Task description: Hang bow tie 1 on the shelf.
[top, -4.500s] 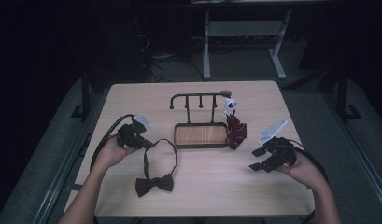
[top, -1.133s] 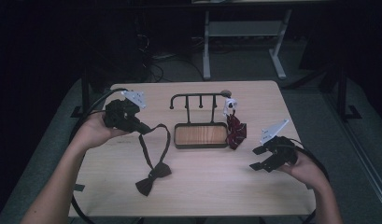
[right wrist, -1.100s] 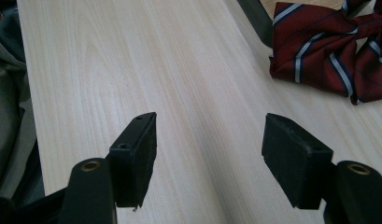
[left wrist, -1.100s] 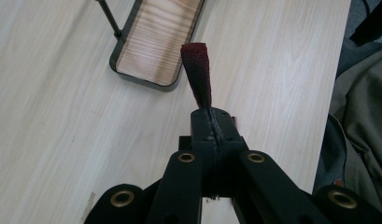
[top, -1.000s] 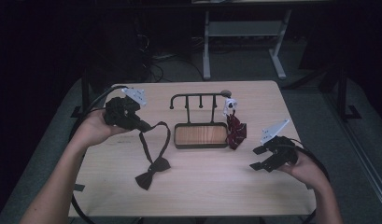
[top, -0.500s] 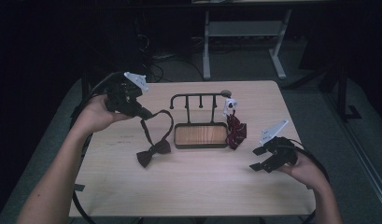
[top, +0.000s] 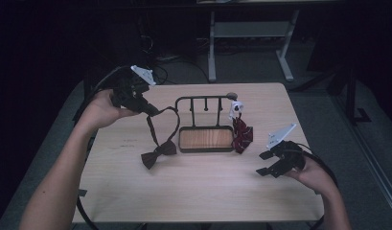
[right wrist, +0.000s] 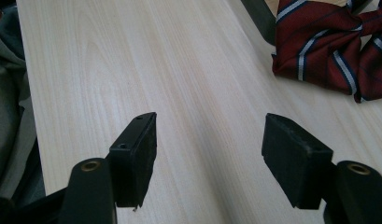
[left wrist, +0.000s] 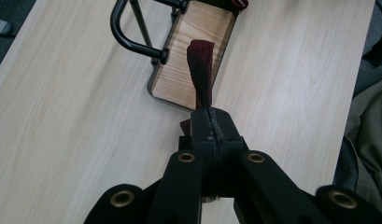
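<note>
My left gripper (top: 153, 111) is raised over the table's left rear, shut on the neck strap (left wrist: 201, 70) of a dark brown bow tie (top: 158, 154). The strap loops down from the jaws and the bow hangs near the table, left of the rack. A black rack (top: 205, 101) with pegs stands on a wooden base (top: 206, 139) at the middle. A red striped bow tie (top: 241, 133) hangs by its white tag from the rack's right end and drapes onto the table (right wrist: 328, 46). My right gripper (top: 263, 164) rests open at the front right, nothing between its pads (right wrist: 135, 151).
The light wooden table (top: 193, 191) has bare board in front of the rack and on the left side. Cables trail off both grippers. A metal stand frame (top: 251, 33) is on the dark floor behind the table.
My left gripper has lifted the brown bow tie off the table and carried it up toward the rack. The right gripper has stayed put.
</note>
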Demonstrator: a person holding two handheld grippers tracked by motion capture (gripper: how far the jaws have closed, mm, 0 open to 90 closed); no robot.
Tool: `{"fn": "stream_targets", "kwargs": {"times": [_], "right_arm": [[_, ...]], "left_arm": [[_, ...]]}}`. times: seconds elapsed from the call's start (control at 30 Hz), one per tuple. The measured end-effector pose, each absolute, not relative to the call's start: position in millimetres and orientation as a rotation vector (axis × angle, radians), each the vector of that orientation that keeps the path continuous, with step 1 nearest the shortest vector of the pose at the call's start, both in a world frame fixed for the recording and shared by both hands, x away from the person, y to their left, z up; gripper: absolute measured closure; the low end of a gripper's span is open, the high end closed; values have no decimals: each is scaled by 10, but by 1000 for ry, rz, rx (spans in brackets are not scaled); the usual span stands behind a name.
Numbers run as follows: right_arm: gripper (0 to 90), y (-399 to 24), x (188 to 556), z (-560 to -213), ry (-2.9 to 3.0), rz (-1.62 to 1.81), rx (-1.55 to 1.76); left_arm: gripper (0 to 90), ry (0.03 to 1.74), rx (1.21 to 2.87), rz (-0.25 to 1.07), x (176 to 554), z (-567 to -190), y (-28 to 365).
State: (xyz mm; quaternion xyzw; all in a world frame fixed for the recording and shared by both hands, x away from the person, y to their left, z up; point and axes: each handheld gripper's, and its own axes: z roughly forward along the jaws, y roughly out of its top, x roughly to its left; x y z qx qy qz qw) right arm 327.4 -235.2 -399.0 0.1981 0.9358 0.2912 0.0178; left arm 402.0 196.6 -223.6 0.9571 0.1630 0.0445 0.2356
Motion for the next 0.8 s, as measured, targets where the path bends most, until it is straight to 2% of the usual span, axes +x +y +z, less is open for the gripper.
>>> {"fn": "stream_targets", "kwargs": {"times": [0.8], "right_arm": [[352,-2397,3256,-3974,2895,924,623]], "left_arm": [[891,526,2649,135,4436,-2300,1830]]}}
